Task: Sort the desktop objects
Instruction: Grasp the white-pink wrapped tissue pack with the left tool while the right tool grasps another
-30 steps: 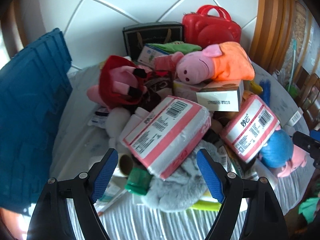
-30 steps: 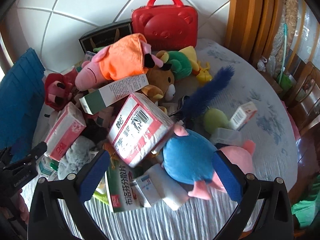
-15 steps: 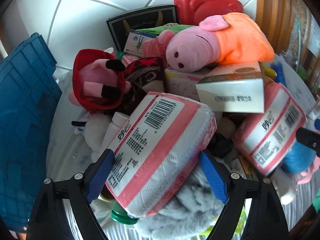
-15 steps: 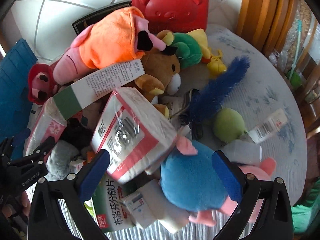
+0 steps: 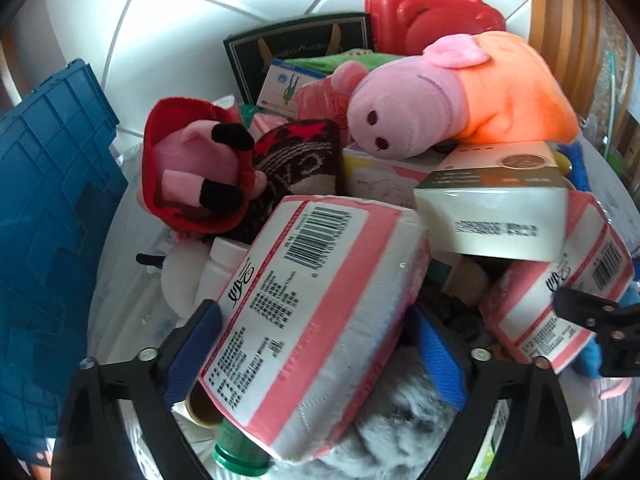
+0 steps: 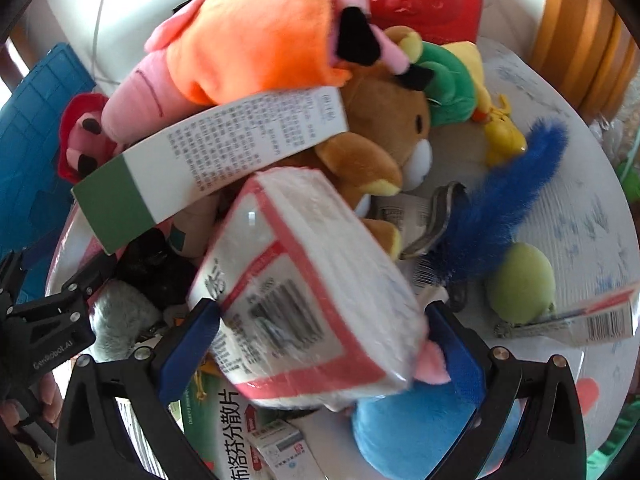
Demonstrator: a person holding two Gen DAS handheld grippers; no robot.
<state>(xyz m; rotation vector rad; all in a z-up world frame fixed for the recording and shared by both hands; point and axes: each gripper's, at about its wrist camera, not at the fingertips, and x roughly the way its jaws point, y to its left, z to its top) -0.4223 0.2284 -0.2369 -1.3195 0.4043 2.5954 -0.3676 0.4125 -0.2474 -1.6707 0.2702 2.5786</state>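
Note:
A heap of toys and boxes covers the round table. In the left wrist view my left gripper (image 5: 316,354) is open, its blue pads on either side of a pink-and-white tissue pack (image 5: 316,320) that lies on a grey plush (image 5: 400,432). In the right wrist view my right gripper (image 6: 320,348) is open, its pads on either side of a second pink-and-white tissue pack (image 6: 308,292), which leans on a blue plush (image 6: 412,432). Whether the pads touch the packs I cannot tell. The second pack also shows in the left wrist view (image 5: 560,292).
A pink pig plush in orange (image 5: 452,92) and a white-green box (image 6: 208,156) lie on top of the heap. A red case (image 5: 428,16) stands at the back. A blue crate (image 5: 48,208) stands at the left. A brown bear (image 6: 384,136) and a blue feather (image 6: 504,200) lie right.
Both grippers have moved forward and down into the heap. Each tissue pack has come from ahead of the fingertips to between the pads.

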